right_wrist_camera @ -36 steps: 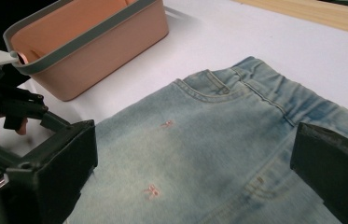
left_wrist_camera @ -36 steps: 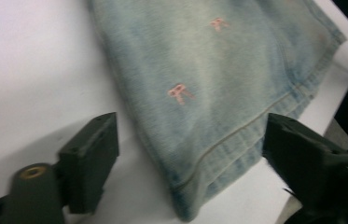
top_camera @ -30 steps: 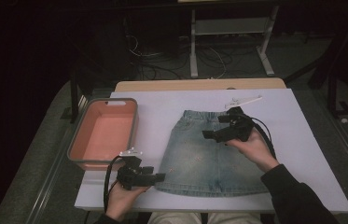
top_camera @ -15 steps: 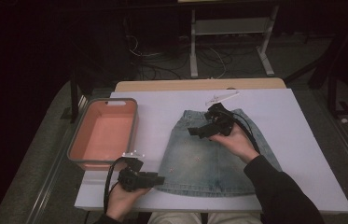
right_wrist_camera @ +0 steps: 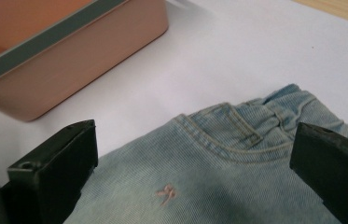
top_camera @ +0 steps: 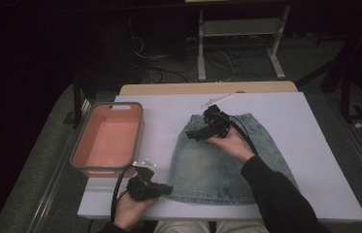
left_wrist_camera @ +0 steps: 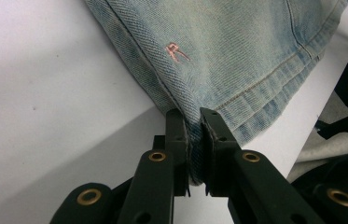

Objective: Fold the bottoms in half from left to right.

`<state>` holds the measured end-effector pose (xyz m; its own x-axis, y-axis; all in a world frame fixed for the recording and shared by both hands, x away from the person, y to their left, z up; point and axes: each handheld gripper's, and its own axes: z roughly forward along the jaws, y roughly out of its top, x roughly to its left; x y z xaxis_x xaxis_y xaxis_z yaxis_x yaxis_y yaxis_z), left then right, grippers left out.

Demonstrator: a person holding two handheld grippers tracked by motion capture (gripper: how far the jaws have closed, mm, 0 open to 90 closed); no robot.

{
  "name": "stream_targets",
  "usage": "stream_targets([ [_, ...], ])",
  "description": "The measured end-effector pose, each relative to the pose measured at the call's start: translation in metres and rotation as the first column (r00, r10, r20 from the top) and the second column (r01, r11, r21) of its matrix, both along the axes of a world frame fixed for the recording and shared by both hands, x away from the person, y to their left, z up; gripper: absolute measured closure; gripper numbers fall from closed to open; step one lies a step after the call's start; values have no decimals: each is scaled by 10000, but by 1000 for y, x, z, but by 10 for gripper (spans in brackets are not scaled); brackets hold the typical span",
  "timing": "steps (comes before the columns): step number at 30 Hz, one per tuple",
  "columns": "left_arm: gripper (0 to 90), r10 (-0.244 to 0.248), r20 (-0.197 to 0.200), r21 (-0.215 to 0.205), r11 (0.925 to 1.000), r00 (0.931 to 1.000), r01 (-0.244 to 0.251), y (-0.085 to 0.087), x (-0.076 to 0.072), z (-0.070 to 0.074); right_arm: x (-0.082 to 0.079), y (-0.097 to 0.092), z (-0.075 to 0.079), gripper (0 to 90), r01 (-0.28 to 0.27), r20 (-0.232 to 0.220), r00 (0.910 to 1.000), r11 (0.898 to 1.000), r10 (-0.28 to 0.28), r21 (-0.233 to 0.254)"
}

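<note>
A faded blue denim skirt [top_camera: 217, 165] lies flat on the white table [top_camera: 314, 160], waistband at the far end. At the hem's near left corner my left gripper [top_camera: 166, 188] has just been closing. In the left gripper view its jaws [left_wrist_camera: 192, 116] are shut on the skirt's side edge [left_wrist_camera: 218, 46], with the fabric pinched between the pads. My right gripper [top_camera: 193, 134] hovers over the waistband's left corner. It stands wide open in the right gripper view [right_wrist_camera: 192, 149], with the skirt [right_wrist_camera: 218, 186] below and nothing between the jaws.
A pink bin [top_camera: 139, 131] with a grey rim stands left of the skirt, shown near the right gripper in its view [right_wrist_camera: 69, 60]. A small white item [top_camera: 216, 100] lies at the table's far edge. Beyond are a wooden tabletop and floor cables.
My right hand has carried its open gripper leftward across the skirt's top, from the right side to the waistband's left corner. The left gripper has stayed at the hem corner.
</note>
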<state>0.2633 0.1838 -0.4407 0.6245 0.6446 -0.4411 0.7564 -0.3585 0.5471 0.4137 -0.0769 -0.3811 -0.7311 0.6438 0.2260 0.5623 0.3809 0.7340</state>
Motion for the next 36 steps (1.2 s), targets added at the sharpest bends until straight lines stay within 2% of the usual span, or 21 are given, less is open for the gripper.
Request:
stream_targets([
  [5, 818, -4, -32, -48, 10000, 10000, 4, 1, 1, -1, 11, 8, -4, 10, 77, -49, 10000, 9998, -78, -194],
  [19, 812, -19, 19, -304, 9995, 10000, 20, 1, 1, -1, 38, 24, -5, 10, 471, -51, 9989, 9987, -472, -194],
  [28, 810, -77, 28, -379, 9993, 10000, 78, 1, 1, -1, 57, 32, -13, 10, 857, 0, 9963, 9961, -857, -202],
  [32, 807, -74, -62, -583, 9983, 10000, 70, 1, 2, -1, 63, 36, -16, 10, 960, -27, 9954, 9950, -961, -272],
  [36, 807, -92, -55, -603, 9981, 9999, 88, 1, 1, -1, 67, 39, -21, 10, 1145, -49, 9934, 9934, -1145, -5],
])
